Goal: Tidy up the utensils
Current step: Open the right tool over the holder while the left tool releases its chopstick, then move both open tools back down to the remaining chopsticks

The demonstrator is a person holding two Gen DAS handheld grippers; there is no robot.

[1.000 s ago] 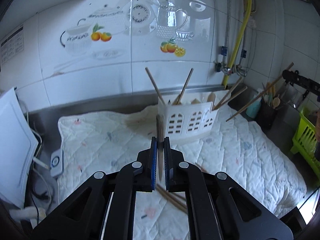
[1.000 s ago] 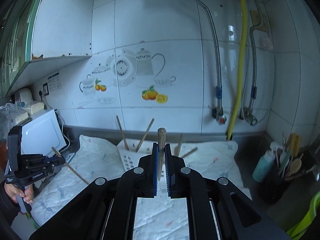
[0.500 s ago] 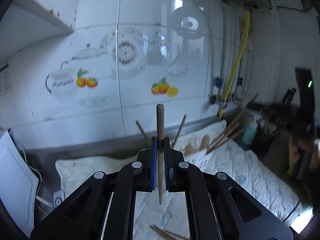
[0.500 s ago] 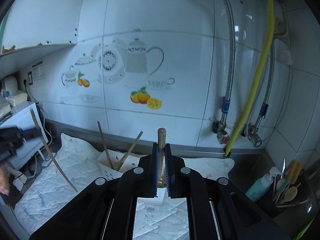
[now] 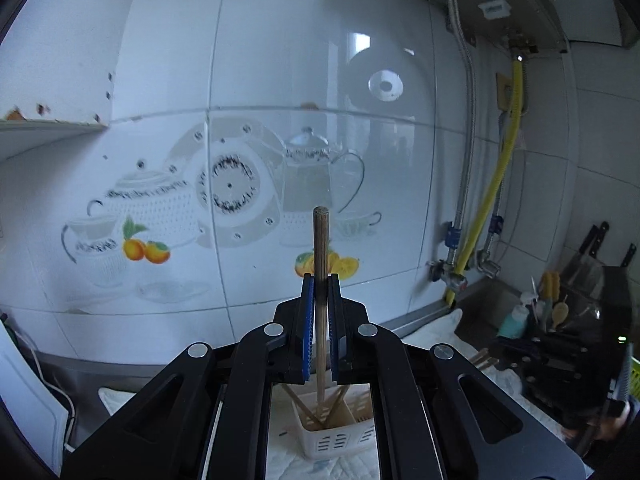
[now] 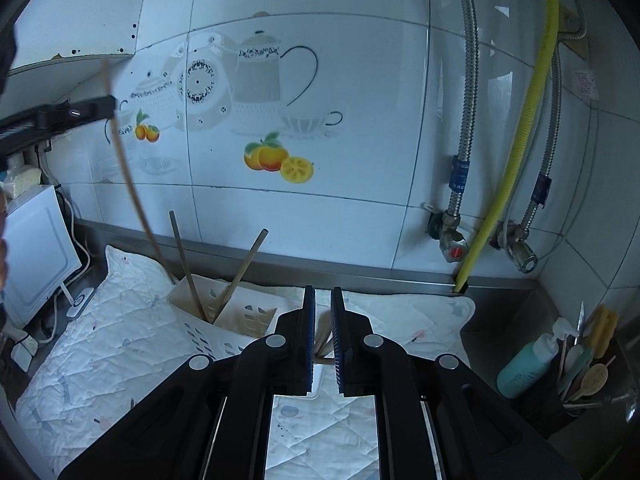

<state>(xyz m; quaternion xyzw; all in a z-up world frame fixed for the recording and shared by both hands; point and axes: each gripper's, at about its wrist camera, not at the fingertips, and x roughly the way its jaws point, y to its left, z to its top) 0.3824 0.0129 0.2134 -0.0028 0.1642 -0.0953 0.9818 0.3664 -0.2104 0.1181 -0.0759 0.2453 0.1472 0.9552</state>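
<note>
Chopstick (image 5: 321, 280) clamped upright in left tongs (image 5: 321, 300), tip entering white caddy (image 5: 338, 436) holding several already; right tongs (image 6: 322, 320) slightly parted, empty.

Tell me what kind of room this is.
Most likely a home kitchen: a tiled wall printed with teapots and fruit, a yellow gas hose, and a white utensil caddy holding chopsticks on the counter.
</note>
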